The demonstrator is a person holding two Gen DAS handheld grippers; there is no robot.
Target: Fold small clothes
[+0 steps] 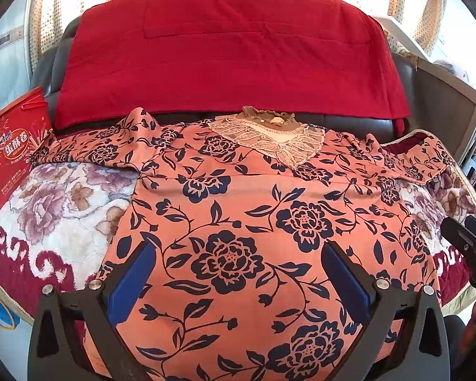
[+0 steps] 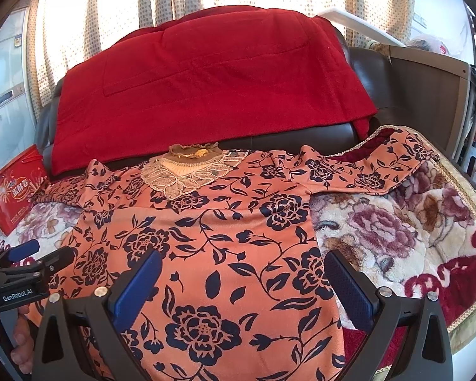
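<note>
Hovering nearest the cameras, the left gripper had its two blue-padded fingers spread wide apart over the lower middle of an orange blouse printed with dark blue flowers, holding nothing. The right gripper was likewise spread apart and empty, over the blouse's lower right part, its right finger above the garment's side edge. In the right wrist view, part of a hand showed at the lower left, under the other gripper's body. The blouse lay flat and face up on a plush blanket with purple-pink roses and a dark red patterned border, which covered the sofa seat. Both sleeves were stretched outward: the left sleeve reached toward a red snack box standing at the blanket's left side, and the right sleeve ran toward the blanket's corded far edge. Further back, the blouse's cream lace collar with a brown ruffled neck lay at the rear of the seat. Behind it, a red quilted cover was draped over the dark leather sofa back. Farthest away hung bright, dotted curtains.
</note>
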